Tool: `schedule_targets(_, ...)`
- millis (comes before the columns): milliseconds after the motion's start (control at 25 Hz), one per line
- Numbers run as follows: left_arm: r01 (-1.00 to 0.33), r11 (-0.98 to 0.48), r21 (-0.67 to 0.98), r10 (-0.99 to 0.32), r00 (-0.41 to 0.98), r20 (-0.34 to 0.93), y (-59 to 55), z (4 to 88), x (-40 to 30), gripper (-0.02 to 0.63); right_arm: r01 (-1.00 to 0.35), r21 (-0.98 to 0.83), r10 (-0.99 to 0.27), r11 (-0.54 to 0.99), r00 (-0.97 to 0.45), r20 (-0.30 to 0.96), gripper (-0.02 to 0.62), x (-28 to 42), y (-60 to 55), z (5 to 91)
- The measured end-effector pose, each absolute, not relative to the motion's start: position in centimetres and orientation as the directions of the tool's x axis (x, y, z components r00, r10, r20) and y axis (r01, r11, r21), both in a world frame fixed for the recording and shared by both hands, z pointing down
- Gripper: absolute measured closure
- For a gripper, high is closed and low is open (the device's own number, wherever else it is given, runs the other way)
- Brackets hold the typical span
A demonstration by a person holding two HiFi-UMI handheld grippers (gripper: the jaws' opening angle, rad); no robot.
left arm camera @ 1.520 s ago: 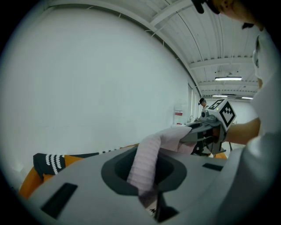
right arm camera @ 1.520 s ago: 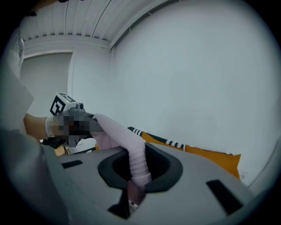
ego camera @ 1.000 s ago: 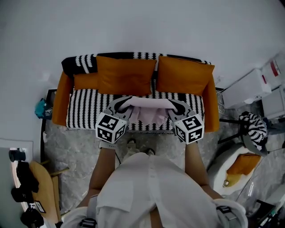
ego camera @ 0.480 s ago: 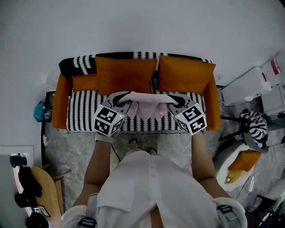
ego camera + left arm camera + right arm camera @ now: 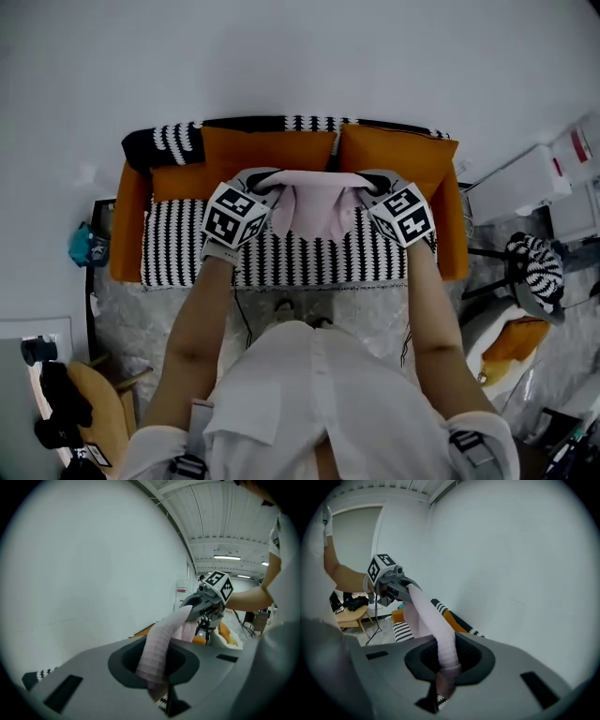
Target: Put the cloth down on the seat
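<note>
A pale pink ribbed cloth (image 5: 319, 206) hangs stretched between both grippers above the sofa's black-and-white striped seat (image 5: 187, 244). My left gripper (image 5: 270, 187) is shut on the cloth's left corner; in the left gripper view the cloth (image 5: 161, 646) runs out of its jaws toward the other gripper (image 5: 211, 597). My right gripper (image 5: 367, 187) is shut on the right corner; in the right gripper view the cloth (image 5: 436, 634) leads from the jaws across to the left gripper (image 5: 396, 585). The cloth sags in the middle, in front of the orange back cushions (image 5: 267, 155).
Orange sofa arms (image 5: 127, 225) flank the seat, with the white wall behind. A wooden side table (image 5: 89, 412) with black gear stands at lower left. White boxes (image 5: 525, 183) and a round chair with an orange cushion (image 5: 511, 342) stand at right.
Both grippers have risen and moved toward the sofa's backrest, carrying the cloth with them. The cloth now hangs higher, over the rear of the seat.
</note>
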State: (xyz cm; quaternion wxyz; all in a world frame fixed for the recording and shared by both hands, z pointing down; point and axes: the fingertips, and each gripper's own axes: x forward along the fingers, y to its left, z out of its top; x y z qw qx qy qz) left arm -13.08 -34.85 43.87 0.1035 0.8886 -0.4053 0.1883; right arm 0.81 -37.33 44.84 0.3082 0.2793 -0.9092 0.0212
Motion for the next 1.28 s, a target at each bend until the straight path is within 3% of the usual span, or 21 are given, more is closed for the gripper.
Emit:
schedule_targets(280, -0.710, -0.703, -0.041, -0.643, 0.610, 0.464, -40.0, 44.7, -14.2, 0.554, -0.499, 0.233, -0.530, 0.835, -0.610, 0.590, 0.555, -0.3, -43.2, 45.2)
schedule_targets(560, -0.665, -0.735, -0.135, -0.621, 0.579, 0.528, -41.3, 50.0, -12.9, 0.554, -0.498, 0.247, -0.534, 0.831, -0.593, 0.603, 0.555, 0.9, -44.0, 51.4)
schedule_targets(920, -0.689, -0.722, 0.063, -0.462, 0.548, 0.697, -33.3, 67.0, -12.0, 0.554, -0.353, 0.097, -0.286, 0.931, -0.534, 0.796, 0.555, 2.0, -35.5, 67.9)
schedule_targets(1280, -0.660, -0.732, 0.169, -0.352, 0.580, 0.735, -25.3, 71.7, -10.7, 0.551, -0.356, -0.081, -0.133, 0.931, -0.539, 0.832, 0.555, 3.1, -27.3, 73.0)
